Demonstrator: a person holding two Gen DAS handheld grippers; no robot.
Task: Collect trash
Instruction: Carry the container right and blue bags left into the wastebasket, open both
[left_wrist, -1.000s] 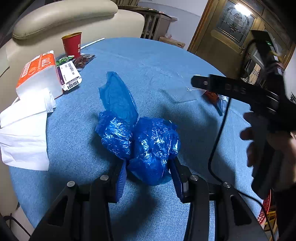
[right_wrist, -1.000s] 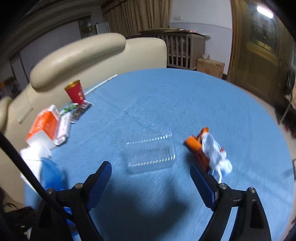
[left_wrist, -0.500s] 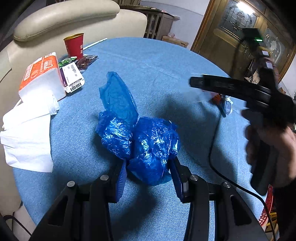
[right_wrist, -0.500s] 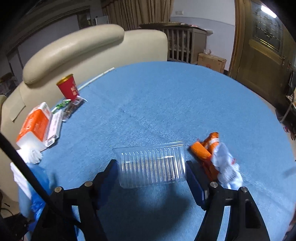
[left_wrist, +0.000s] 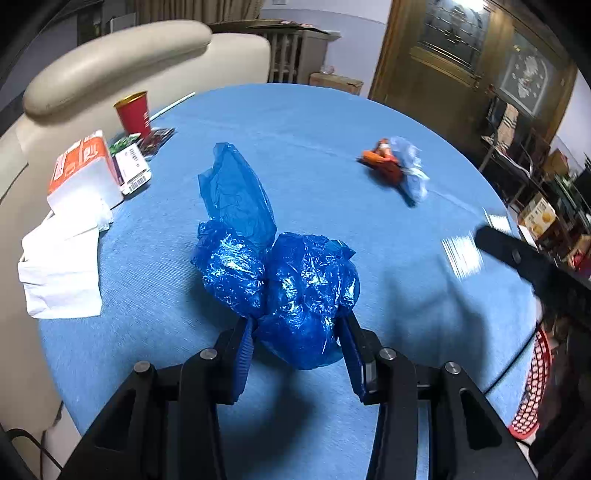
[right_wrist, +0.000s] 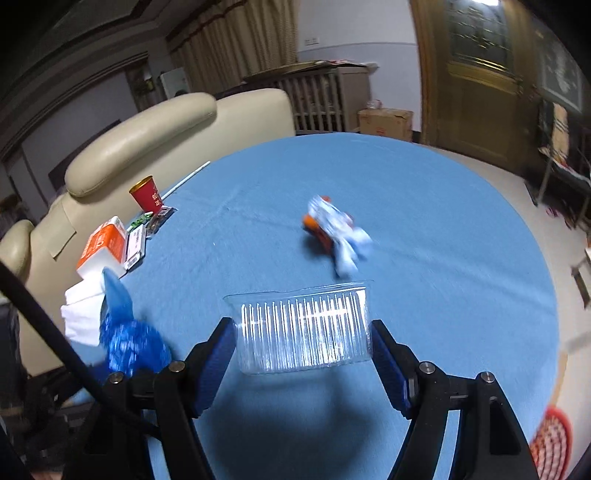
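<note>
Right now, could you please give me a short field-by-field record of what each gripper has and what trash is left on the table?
left gripper: shut on the blue plastic bag
right gripper: shut on the clear plastic tray, held above the cloth
loose trash: orange wrapper with crumpled white paper, mid-table
far-left edge: red paper cup, orange tissue pack, white tissues, snack packets
surface: blue tablecloth
off table: red mesh basket, low right

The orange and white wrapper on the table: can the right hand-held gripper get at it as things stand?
Probably not yet: the right hand-held gripper is shut on the clear plastic tray. The wrapper lies unobstructed beyond it.
</note>
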